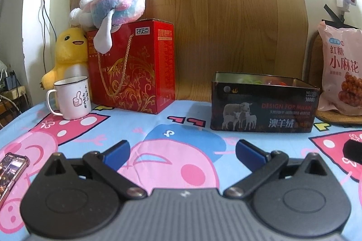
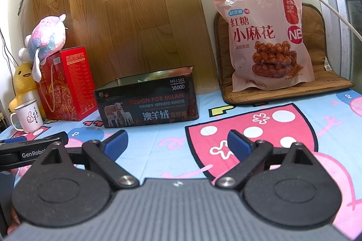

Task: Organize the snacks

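Observation:
An open black tin box (image 1: 263, 105) with sheep pictures stands on the cartoon tablecloth; colourful items show inside it, not clearly. It also shows in the right wrist view (image 2: 147, 102). A pink snack bag (image 2: 265, 37) of twisted dough snacks leans upright on a brown mat (image 2: 316, 21) at the back right, and shows at the left wrist view's right edge (image 1: 342, 68). My left gripper (image 1: 182, 150) is open and empty, low over the cloth in front of the tin. My right gripper (image 2: 177, 140) is open and empty, in front of the tin and bag.
A red gift box (image 1: 133, 66) with a rope handle stands back left, a pastel plush (image 1: 117, 3) on top, a yellow duck plush (image 1: 67, 53) beside it. A white mug (image 1: 72, 97) stands in front. A phone (image 1: 10, 170) lies at the left. A wood panel (image 1: 215, 14) backs the table.

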The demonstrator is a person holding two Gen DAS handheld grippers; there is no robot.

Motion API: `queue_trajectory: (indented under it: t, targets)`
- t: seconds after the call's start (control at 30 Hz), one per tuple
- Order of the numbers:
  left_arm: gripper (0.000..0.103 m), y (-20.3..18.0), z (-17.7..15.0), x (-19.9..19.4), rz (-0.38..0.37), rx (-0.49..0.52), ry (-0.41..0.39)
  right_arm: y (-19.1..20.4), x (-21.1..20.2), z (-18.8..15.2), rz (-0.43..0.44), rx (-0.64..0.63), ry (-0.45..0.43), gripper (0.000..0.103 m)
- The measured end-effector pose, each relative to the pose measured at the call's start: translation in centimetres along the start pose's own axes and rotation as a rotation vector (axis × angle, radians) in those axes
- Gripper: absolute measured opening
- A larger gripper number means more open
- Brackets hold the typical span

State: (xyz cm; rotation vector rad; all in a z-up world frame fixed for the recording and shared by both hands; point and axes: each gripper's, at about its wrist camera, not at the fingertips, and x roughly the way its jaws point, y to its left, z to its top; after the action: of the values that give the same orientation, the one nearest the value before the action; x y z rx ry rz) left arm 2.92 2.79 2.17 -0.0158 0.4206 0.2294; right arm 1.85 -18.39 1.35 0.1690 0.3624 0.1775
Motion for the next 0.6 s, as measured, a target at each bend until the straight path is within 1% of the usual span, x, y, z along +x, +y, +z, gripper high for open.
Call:
queue_trajectory:
  t: [0.27,0.6]
  targets:
    - [0.103,-0.10,-0.04,0.16,-0.005,0.003,0.020,-0.02,-0.02,0.03,0.001,0.001,0.000,0.096]
    - [0.103,-0.34,-0.12,0.02,0.009,0.013,0.026,-0.01,-0.02,-0.01,0.001,0.001,0.000,0.096]
